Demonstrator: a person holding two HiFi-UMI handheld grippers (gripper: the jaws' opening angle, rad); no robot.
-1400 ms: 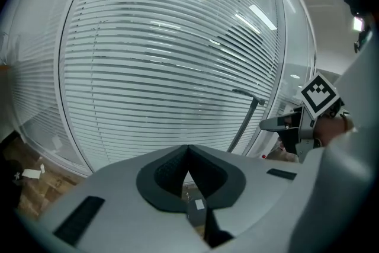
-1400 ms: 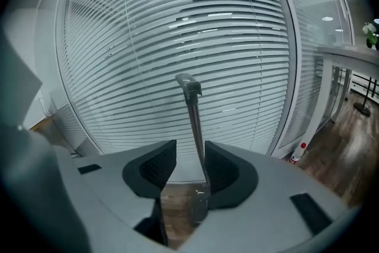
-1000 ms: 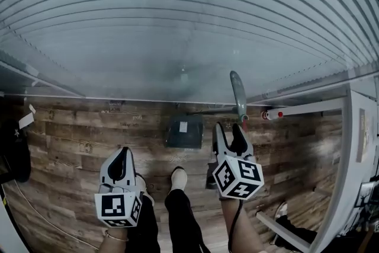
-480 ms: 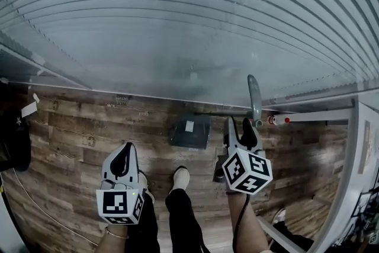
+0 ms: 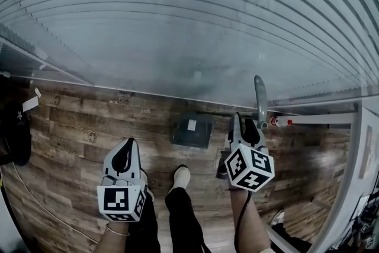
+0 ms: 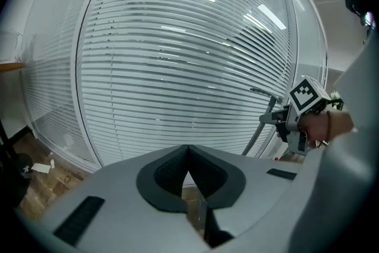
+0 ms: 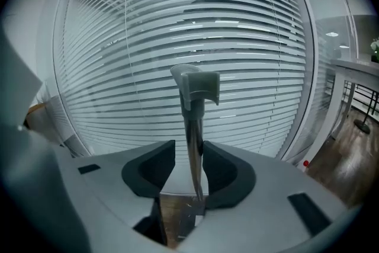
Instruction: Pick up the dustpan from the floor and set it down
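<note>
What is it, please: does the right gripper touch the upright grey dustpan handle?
Touching: the right gripper view shows the right gripper's just-closing jaws around the handle, one pad against it, the other apart.

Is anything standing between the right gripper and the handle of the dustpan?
Nothing visible does. The handle already stands between the jaws of the right gripper, which have just been closing; a gap remains on one side.

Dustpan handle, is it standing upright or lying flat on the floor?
Upright. The dustpan handle stands vertical in front of the blinds, grip end on top, while the pan rests on the floor.
</note>
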